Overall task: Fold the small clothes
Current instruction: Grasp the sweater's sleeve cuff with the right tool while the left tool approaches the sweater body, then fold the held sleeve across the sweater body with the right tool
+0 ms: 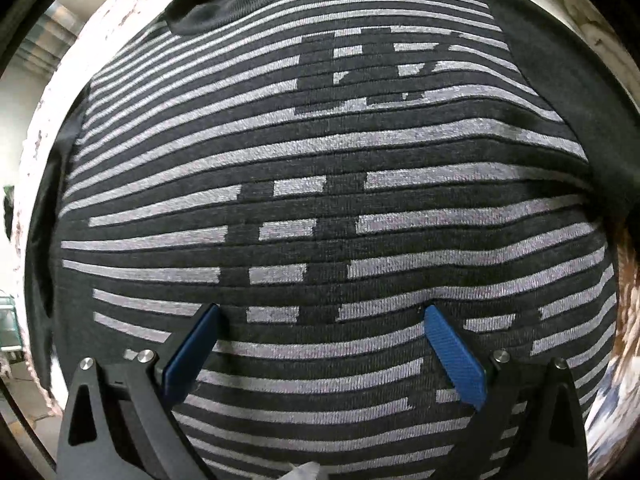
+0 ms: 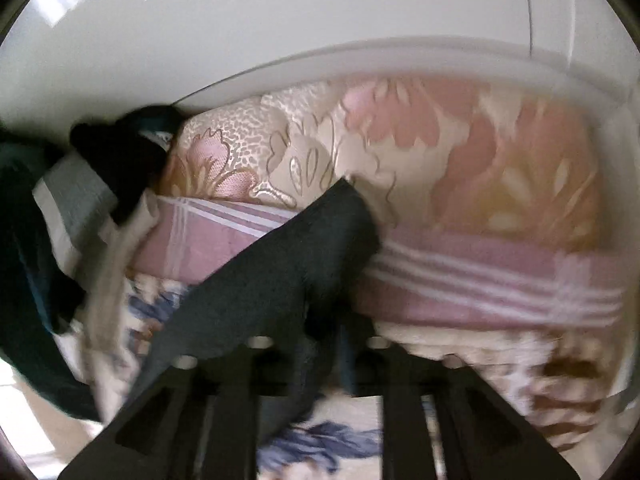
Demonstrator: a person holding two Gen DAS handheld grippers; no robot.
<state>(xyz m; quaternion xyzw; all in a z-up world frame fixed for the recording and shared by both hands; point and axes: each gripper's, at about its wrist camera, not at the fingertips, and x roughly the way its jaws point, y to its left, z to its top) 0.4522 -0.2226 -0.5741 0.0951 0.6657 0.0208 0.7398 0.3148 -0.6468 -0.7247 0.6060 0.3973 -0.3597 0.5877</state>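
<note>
A black shirt with grey stripes (image 1: 320, 152) lies spread flat and fills the left wrist view, its collar (image 1: 224, 4) at the top left. My left gripper (image 1: 320, 310) stands open right over the shirt's lower part, and its blue pads (image 1: 456, 360) are wide apart with only flat cloth between them. In the blurred right wrist view, a dark strip of cloth (image 2: 312, 248) runs down between the arms of my right gripper (image 2: 320, 332) and hides its fingers. Whether the pads press on the cloth does not show.
A pink floral quilt (image 2: 440, 152) rests on a pink striped sheet (image 2: 480, 280) against a white wall (image 2: 280, 20). A heap of dark and grey clothes (image 2: 60, 208) sits at the left. Blue floral bedding (image 2: 320, 440) lies below. A pale speckled cover (image 1: 52, 120) borders the shirt.
</note>
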